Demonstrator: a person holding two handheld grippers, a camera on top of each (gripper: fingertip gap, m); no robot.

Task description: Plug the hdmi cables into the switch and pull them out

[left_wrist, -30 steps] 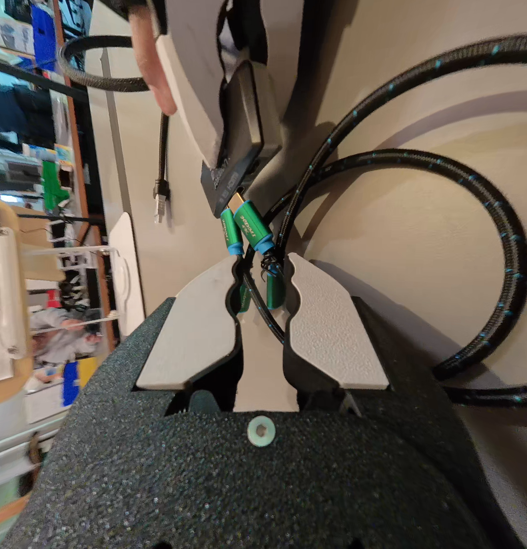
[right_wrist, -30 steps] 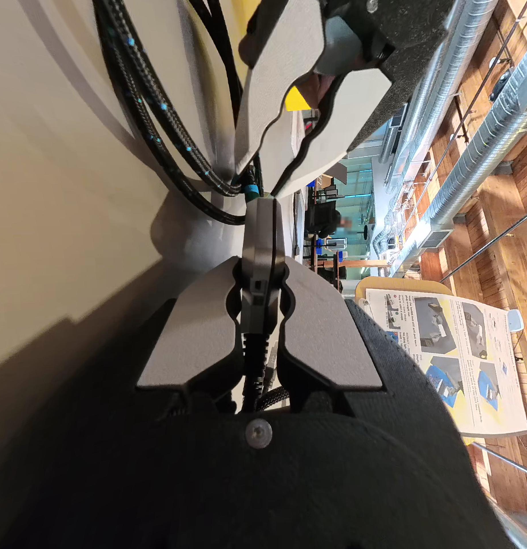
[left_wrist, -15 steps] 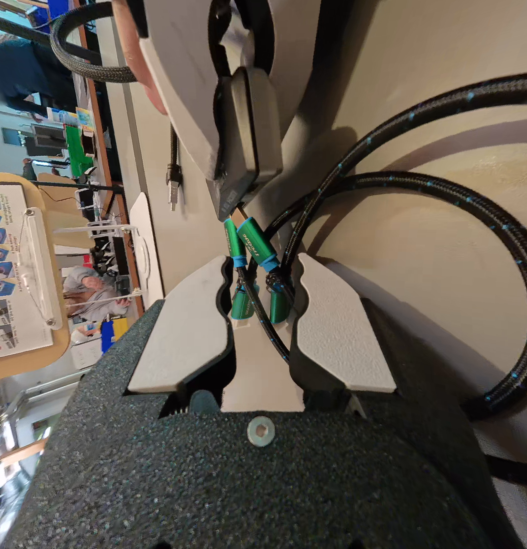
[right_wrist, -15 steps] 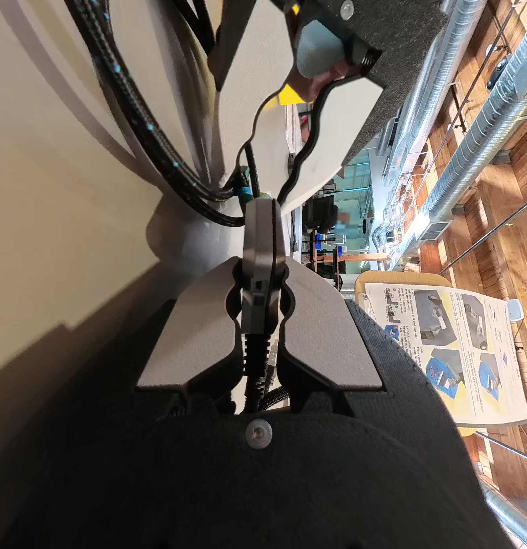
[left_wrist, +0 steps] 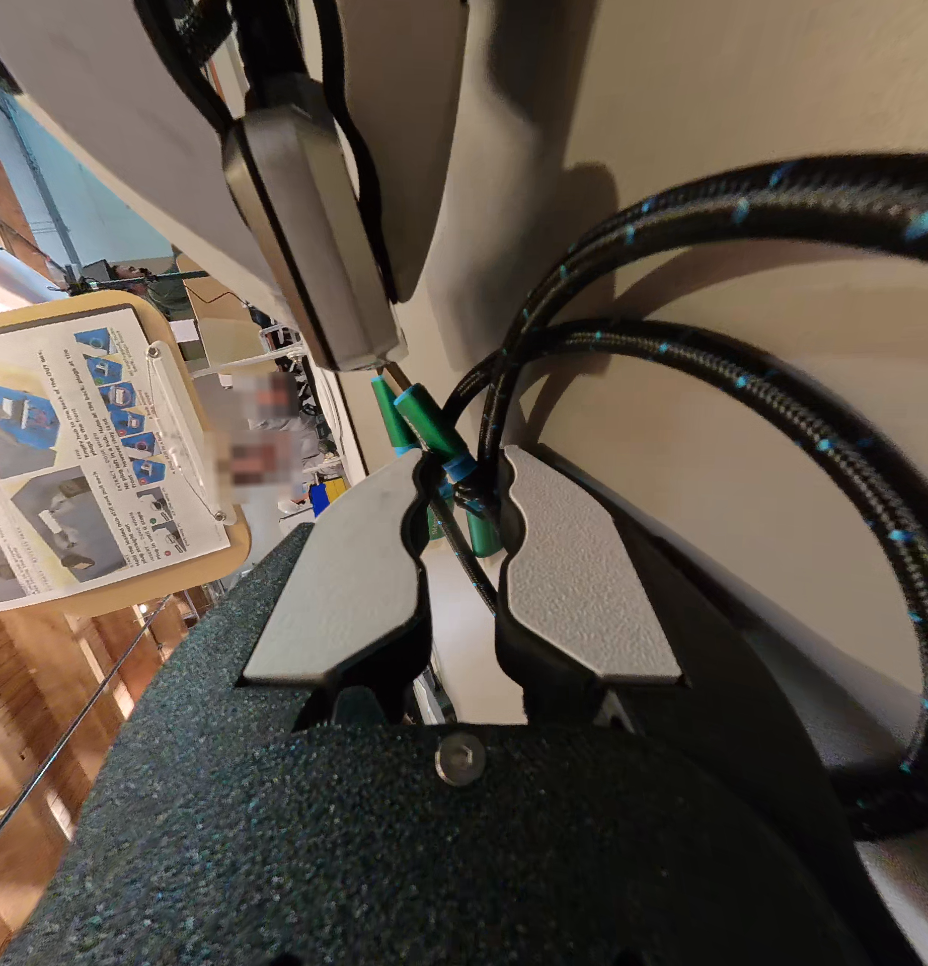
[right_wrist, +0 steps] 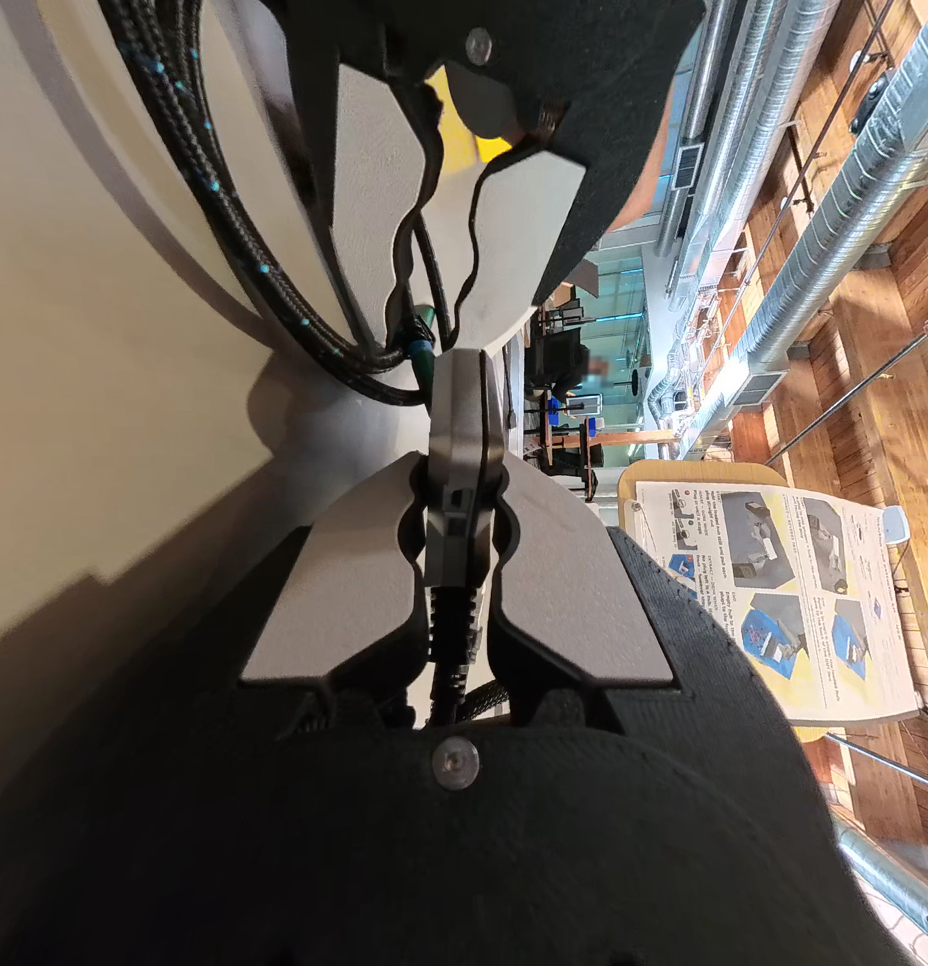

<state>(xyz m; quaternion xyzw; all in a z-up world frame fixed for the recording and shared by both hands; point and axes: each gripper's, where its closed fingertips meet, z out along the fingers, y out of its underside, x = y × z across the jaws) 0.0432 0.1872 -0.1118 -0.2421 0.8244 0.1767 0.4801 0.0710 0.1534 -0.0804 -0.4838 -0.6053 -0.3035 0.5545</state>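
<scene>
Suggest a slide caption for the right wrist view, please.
Right gripper clamps a grey hub edge-on, facing the left gripper beside black braided cables.

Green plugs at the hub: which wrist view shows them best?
Left wrist view. The two green plugs show nearly full length, running from the grey hub to the left gripper. The right wrist view gives only a sliver of one green plug, hidden behind the hub's edge.
</scene>
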